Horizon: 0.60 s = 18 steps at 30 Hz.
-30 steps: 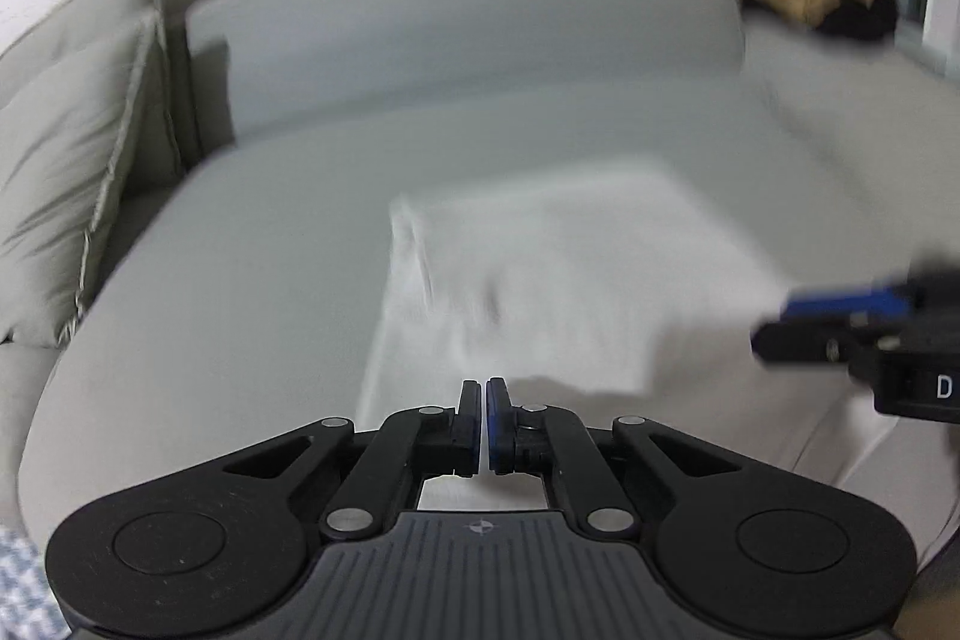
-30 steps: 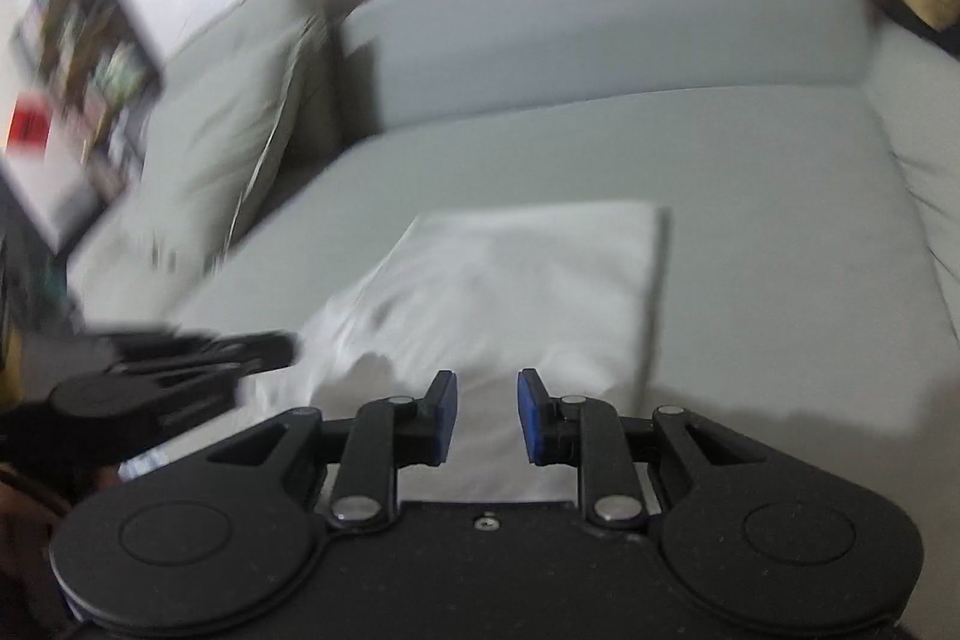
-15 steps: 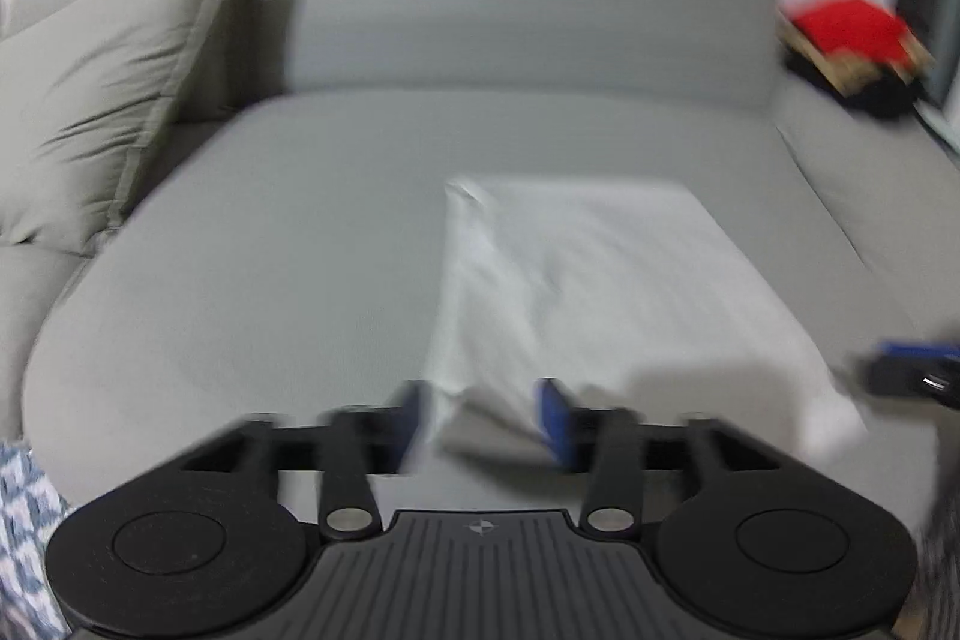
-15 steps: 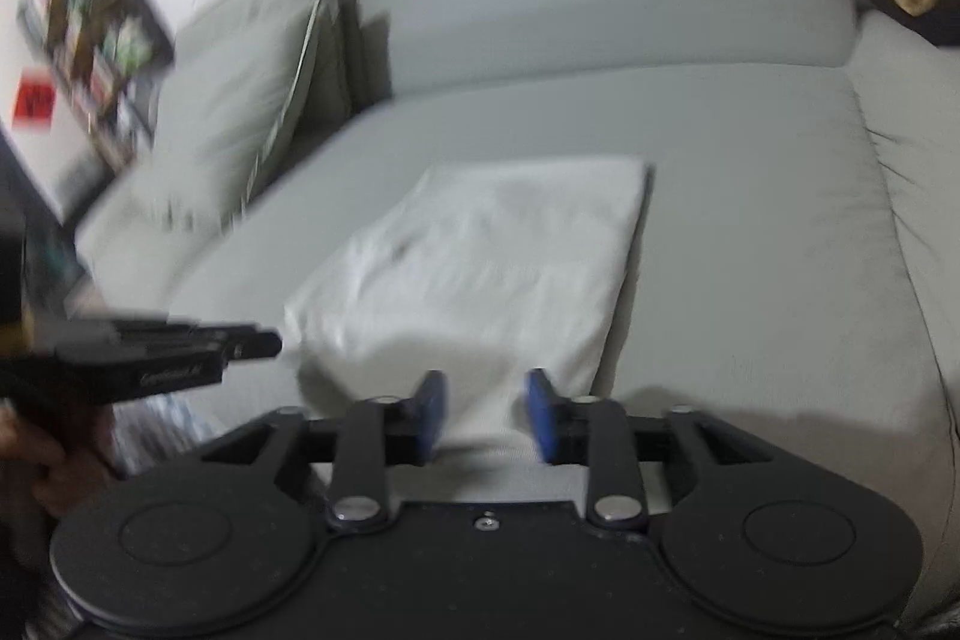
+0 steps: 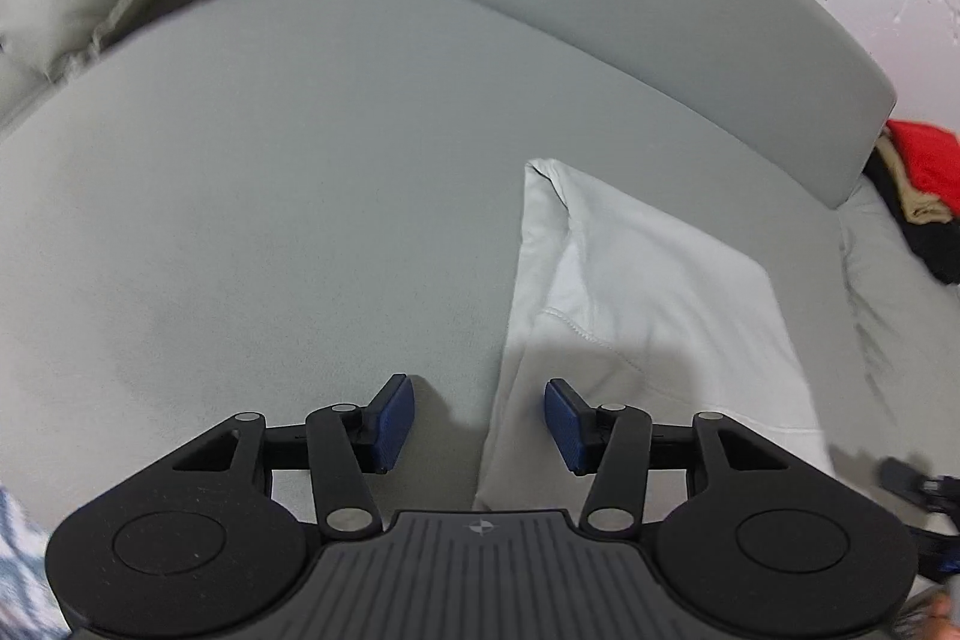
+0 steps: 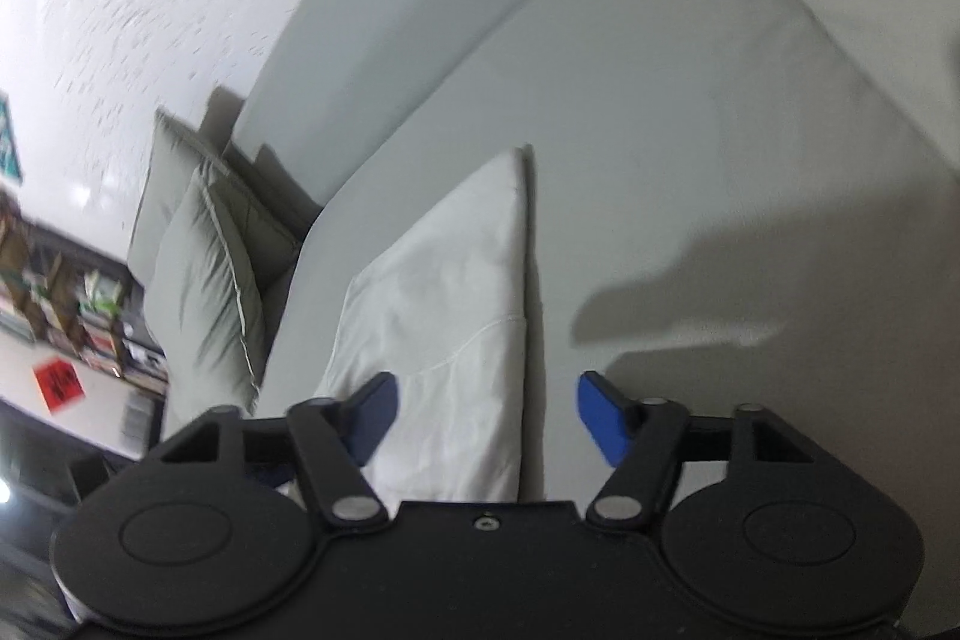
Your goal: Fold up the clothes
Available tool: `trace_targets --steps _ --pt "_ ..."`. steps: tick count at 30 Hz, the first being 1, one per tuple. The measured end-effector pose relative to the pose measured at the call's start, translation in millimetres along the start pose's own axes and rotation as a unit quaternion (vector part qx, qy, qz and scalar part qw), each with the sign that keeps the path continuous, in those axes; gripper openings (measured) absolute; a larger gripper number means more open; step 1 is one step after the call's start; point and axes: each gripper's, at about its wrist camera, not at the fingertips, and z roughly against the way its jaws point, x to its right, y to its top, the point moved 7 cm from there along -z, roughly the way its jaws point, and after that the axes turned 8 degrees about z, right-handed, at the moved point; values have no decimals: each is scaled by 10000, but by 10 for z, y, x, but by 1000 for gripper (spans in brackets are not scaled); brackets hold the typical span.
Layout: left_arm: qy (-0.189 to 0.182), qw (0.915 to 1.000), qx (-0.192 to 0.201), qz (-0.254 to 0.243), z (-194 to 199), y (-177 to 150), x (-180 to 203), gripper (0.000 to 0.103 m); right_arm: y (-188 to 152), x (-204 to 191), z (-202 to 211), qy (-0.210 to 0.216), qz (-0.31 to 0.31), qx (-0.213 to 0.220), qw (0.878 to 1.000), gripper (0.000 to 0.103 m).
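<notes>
Both grippers rolled since earlier | left gripper (image 5: 474, 421), right gripper (image 6: 486, 415) just opened, empty | white garment (image 5: 648, 316) folded

Before me a grey sofa (image 5: 270, 196), pale cushions (image 6: 204, 280) at its end, cluttered shelves (image 6: 78, 334) (blurred), red sign (image 6: 58, 384)

Grey sofa seat (image 5: 270, 220) under a folded white garment (image 5: 648, 292)

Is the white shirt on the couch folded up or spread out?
Folded. The white cotton garment lies as a neat flat rectangle with straight edges on the grey fabric sofa, a stitched hem layered across its top.
</notes>
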Motion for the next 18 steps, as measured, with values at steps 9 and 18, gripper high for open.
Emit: trace_targets --steps 9,18 --pt "-878 9916 -922 245 -249 113 35 50 222 101 -368 164 -319 -359 9987 42" --pt "-1450 9762 -1599 188 -741 300 366 57 521 199 -832 419 -764 -307 9957 42"
